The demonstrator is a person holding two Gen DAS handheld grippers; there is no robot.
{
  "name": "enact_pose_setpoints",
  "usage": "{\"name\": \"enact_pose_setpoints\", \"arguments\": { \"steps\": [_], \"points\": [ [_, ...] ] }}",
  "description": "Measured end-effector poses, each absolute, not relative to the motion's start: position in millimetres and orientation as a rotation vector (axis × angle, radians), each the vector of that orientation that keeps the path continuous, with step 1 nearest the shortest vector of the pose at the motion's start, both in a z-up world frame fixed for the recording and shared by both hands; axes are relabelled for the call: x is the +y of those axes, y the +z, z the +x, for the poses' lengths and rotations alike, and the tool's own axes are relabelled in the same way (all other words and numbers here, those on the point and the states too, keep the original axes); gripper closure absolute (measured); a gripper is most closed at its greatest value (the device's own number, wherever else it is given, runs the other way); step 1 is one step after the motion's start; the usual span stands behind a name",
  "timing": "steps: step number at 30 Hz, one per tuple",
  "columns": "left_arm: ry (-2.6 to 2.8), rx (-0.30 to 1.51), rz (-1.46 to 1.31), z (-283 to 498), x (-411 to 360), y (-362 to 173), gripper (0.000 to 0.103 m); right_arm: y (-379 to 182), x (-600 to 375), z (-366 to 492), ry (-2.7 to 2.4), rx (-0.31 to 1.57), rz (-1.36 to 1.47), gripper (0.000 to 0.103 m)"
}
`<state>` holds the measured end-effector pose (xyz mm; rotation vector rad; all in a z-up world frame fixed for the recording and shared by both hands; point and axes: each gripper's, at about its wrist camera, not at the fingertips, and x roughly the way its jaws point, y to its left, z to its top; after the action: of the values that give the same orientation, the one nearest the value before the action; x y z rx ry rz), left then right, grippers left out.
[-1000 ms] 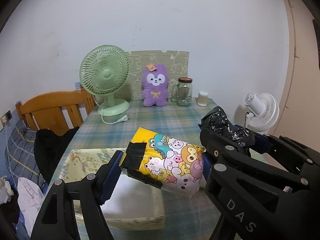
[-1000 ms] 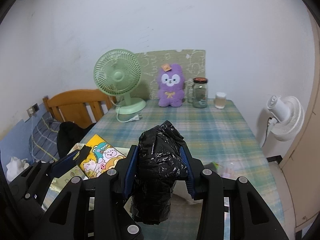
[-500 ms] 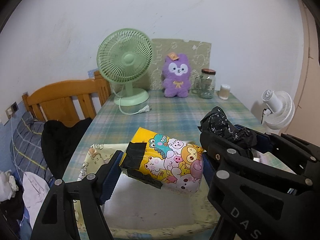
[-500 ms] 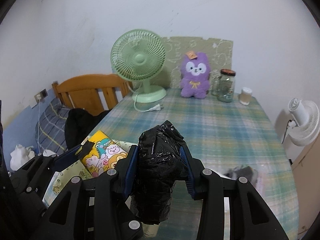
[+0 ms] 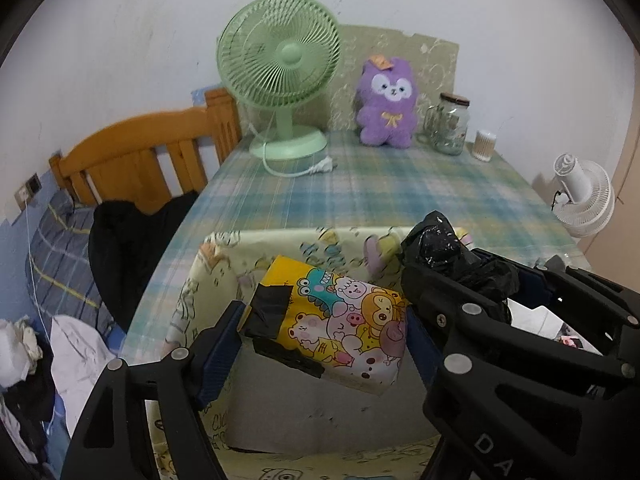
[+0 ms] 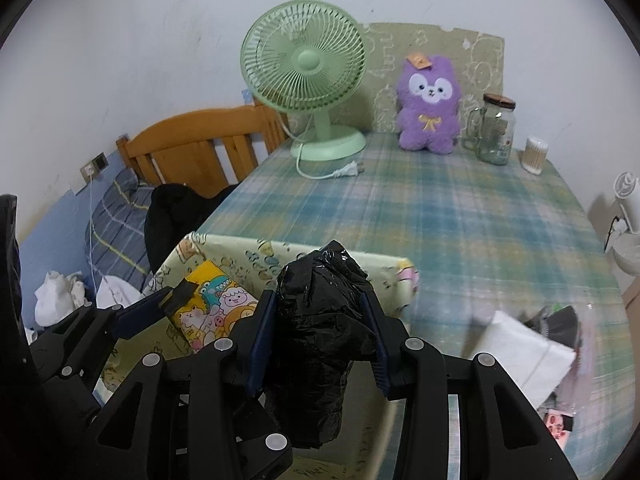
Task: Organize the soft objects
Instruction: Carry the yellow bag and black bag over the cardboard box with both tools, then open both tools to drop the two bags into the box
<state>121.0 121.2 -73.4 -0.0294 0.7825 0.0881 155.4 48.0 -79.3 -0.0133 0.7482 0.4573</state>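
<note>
Both claws clamped, cartoon pouch (image 5: pixel 336 328), black bundle (image 6: pixel 320 320)

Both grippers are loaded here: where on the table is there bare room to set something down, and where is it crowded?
Free: the plaid tablecloth between the cartoon-print fabric bin and the back row. Crowded: the back edge with green fan, purple plush, glass jar and swab pot, and the near right corner with a white packet.

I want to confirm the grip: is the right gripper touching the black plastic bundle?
Touching. The right wrist view shows the right gripper with both blue pads pressed against the sides of the black plastic bundle.
</note>
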Motion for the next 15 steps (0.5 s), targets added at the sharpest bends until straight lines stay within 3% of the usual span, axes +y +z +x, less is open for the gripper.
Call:
{"name": "enact_pose_setpoints", "arguments": {
  "steps": [4,6,8,10,15],
  "points": [
    [0.110,0.803,-0.035,122,129,-81,0.015,-87,54,158,0.451,0.763,-0.012,0.054],
    [0.113,0.815,-0.040,124,131,-84,0.012,-90,57,160,0.442,0.764,-0.022,0.047],
    [0.110,0.834,-0.056,126,134,-87,0.008,-91,58,162,0.435,0.756,-0.023,0.032],
    [0.103,0.846,-0.076,127,136,-89,0.006,-91,58,162,0.421,0.742,-0.021,0.027],
    [0.102,0.842,-0.087,126,136,-88,0.006,-90,58,165,0.438,0.764,-0.031,0.026]
  ]
}}
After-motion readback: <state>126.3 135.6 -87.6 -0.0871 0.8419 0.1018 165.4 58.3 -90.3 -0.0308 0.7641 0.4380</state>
